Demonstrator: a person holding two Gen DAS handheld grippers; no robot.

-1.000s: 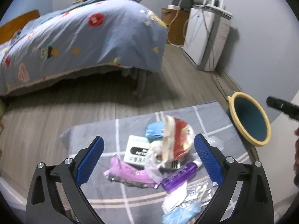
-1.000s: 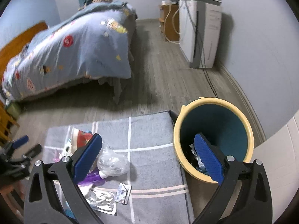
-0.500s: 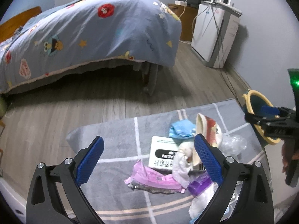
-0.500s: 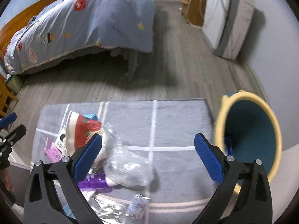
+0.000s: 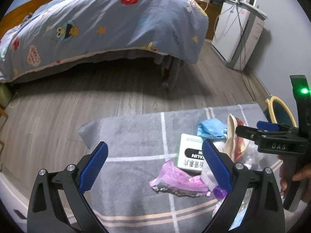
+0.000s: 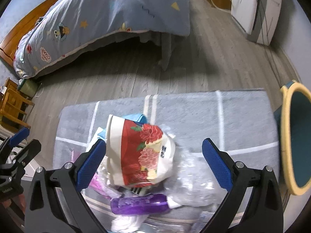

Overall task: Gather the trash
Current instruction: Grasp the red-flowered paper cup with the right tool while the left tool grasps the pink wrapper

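Since half a second earlier the right gripper (image 6: 153, 163) had swung left from the bin toward the trash pile, so the paper bowl (image 6: 140, 153) now sat between its fingers, while the bin (image 6: 295, 136) had slid to the right edge of its view. The left gripper (image 5: 155, 167) had shifted a little, and the pile lay more to its right than before.

Both grippers had their jaws spread wide apart, with nothing clamped in either. The left one hung over bare gray cloth (image 5: 136, 136), its right finger (image 5: 215, 165) in front of the white box (image 5: 189, 155) with black lettering.

The trash lay heaped on the cloth-covered surface: a red and white flowered paper bowl tipped on its side, a purple bottle (image 6: 140, 205) lying flat at the near side of it, crumpled clear plastic (image 6: 194, 180) to the right, a pink wrapper (image 5: 178, 182) and a blue glove (image 5: 211, 128) on the left side of the pile. The yellow-rimmed bin with a teal inside stood just off the right end of the cloth, near the wall.

A bed with a blue cartoon cover (image 5: 101, 29) stood across the wooden floor (image 5: 77, 104).
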